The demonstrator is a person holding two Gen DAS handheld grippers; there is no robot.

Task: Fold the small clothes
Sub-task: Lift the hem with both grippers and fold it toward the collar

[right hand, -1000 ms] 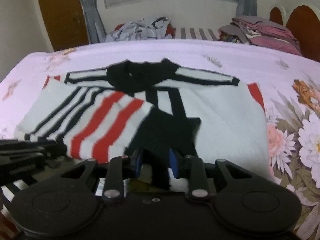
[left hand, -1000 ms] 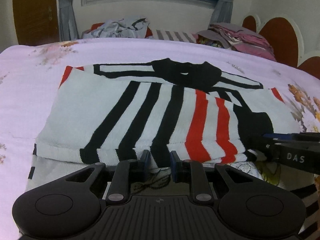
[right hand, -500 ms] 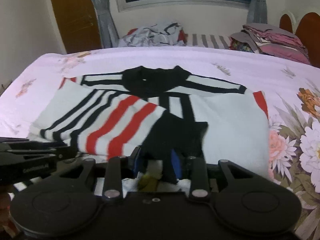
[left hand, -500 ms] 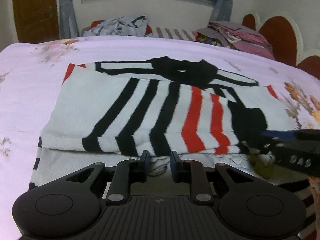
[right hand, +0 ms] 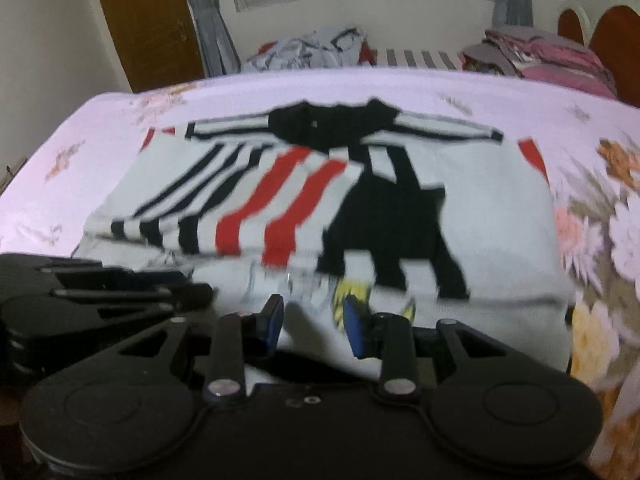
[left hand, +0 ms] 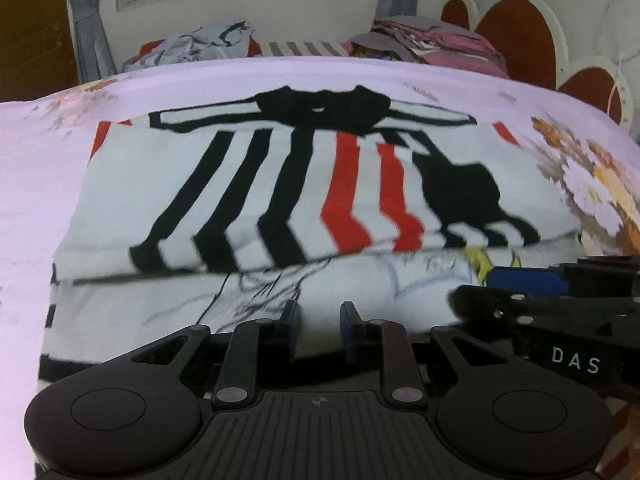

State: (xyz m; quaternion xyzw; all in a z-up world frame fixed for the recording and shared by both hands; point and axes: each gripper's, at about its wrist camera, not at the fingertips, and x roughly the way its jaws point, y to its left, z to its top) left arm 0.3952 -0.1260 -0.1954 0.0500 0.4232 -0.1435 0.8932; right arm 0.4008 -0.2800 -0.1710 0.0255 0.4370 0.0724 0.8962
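Sweater (left hand: 280,184) mid-bed, hem half folded up toward collar | left tongs (left hand: 318,326) and right tongs (right hand: 312,322) slightly spread, empty, at near edge | first fold done; further folds likely remain

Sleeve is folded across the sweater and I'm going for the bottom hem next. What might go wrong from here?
The folded sleeve has a loose near edge with shadow under it, so folding the sweater up over it may bunch it. The left gripper and right gripper sit close together near the middle. They may bump, and a hem lifted there could sag at its corners.
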